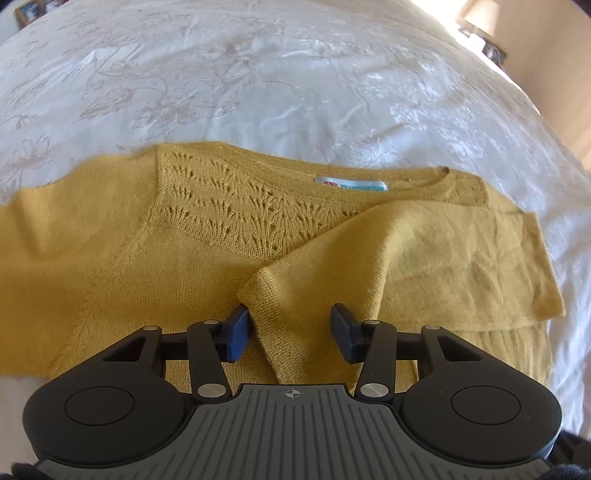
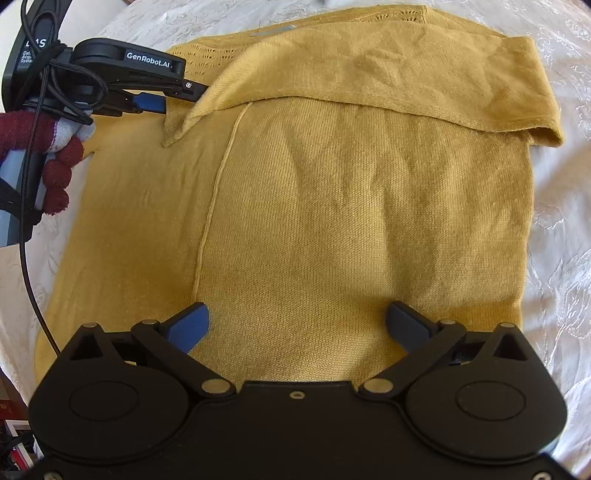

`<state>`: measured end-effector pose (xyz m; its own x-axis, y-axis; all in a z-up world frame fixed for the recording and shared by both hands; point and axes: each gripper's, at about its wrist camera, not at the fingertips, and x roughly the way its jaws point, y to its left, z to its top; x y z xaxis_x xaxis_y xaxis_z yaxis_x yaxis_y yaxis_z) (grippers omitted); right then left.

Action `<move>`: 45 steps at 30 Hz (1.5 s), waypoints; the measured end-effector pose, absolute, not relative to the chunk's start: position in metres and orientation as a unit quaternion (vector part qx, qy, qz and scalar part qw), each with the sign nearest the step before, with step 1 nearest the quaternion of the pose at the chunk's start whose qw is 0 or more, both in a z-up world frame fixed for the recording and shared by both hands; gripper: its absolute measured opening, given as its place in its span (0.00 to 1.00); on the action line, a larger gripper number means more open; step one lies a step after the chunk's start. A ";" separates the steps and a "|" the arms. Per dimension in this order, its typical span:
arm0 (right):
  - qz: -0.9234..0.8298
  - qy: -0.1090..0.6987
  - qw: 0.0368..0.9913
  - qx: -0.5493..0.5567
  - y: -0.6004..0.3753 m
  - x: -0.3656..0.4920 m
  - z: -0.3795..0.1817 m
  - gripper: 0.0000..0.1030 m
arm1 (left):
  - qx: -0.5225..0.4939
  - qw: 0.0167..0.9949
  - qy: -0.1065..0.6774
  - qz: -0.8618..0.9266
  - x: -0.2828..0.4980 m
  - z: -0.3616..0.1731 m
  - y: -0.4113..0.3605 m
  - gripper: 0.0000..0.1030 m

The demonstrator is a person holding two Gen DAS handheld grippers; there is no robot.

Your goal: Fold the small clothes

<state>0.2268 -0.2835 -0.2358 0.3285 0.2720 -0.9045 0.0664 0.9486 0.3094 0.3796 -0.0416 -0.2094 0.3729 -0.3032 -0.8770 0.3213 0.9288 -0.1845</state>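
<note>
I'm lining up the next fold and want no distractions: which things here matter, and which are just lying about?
For the job:
- yellow sweater
- its folded-over sleeve
- left gripper, cuff between its pads
- right gripper, wide open

Just lying about:
- white bedspread
- lamp

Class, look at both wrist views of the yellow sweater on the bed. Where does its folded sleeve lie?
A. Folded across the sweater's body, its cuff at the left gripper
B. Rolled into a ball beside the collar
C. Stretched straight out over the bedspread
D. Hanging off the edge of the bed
A: the sleeve lies across the body of the sweater, and its cuff sits between the fingers of the left gripper.
</note>
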 end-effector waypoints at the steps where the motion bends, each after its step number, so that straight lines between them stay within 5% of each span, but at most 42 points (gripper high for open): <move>1: 0.064 0.576 0.802 0.146 -0.283 0.227 -0.236 1.00 | -0.001 0.829 0.528 -0.185 0.380 -0.208 -0.040 0.21; 2: 0.063 0.576 0.802 0.147 -0.282 0.228 -0.236 1.00 | -0.010 0.827 0.531 -0.185 0.381 -0.207 -0.039 0.05; 16: -0.014 0.497 0.842 0.207 -0.328 0.254 -0.189 0.96 | -0.076 0.853 0.487 -0.173 0.391 -0.128 0.018 0.05; 33: -0.122 0.490 0.839 0.205 -0.416 0.298 -0.215 0.96 | -0.057 0.817 0.558 -0.136 0.421 -0.173 0.059 0.05; 40: -0.142 0.538 0.817 0.150 -0.426 0.308 -0.246 0.96 | -0.030 0.825 0.557 -0.092 0.430 -0.198 0.057 0.11; 42: -0.146 0.547 0.814 0.130 -0.425 0.310 -0.252 0.96 | -0.016 0.830 0.553 -0.070 0.431 -0.206 0.060 0.27; 45: -0.150 0.551 0.811 0.124 -0.425 0.312 -0.252 0.97 | -0.007 0.837 0.543 -0.070 0.430 -0.211 0.064 0.32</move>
